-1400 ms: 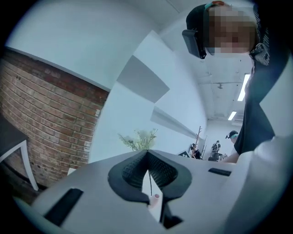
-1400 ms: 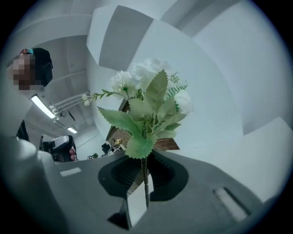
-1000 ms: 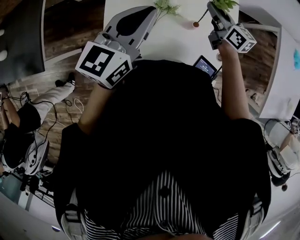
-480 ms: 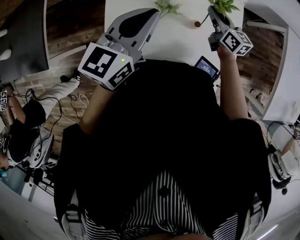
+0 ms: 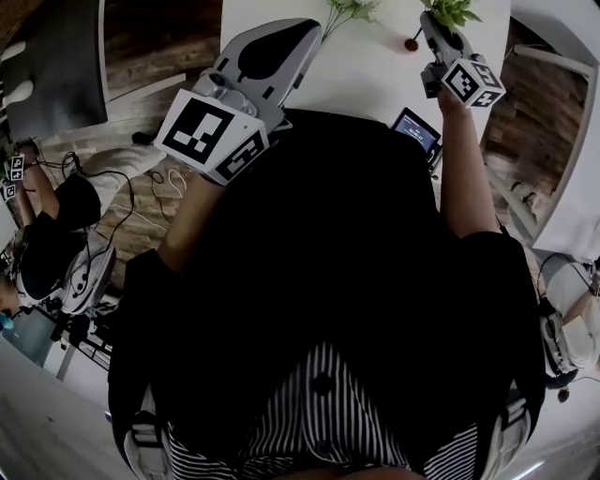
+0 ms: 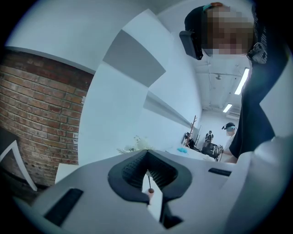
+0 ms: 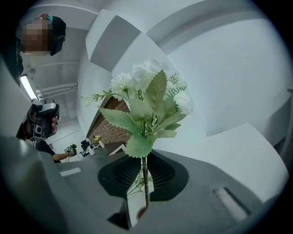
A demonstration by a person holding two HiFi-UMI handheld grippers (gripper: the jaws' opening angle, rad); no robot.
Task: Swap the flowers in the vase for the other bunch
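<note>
Standing by, I judged the swap to be midway, with a bunch in each hand and neither in a vase. The left hand-held gripper (image 5: 311, 28) had its jaws drawn narrow on the thin stem of the left bunch (image 5: 349, 9). This was a pale spray showing just past the tips, and its reddish stem end (image 6: 150, 190) poked back between the pads. The right hand-held gripper (image 7: 145, 160) was likewise pinched nearly together on the stem of the right bunch (image 7: 151, 103). Its white blooms and broad green leaves stood up above the jaws. Both bunches hung over the near part of the white table (image 5: 375, 75). No view showed the vase, so I could not tell which bunch had come out of it. The next move, as I read it, called for finding the vase and steering the fresh stem end down into its mouth. The other bunch would then be laid aside on the table. Both arms were stretched forward from the body with the forearms bare. The left arm was bent at the elbow, and its hand-held gripper angled up and to the right. The right arm ran straighter, past a small lit screen (image 5: 415, 131). Each tool pointed away from the person and dipped slightly.
</note>
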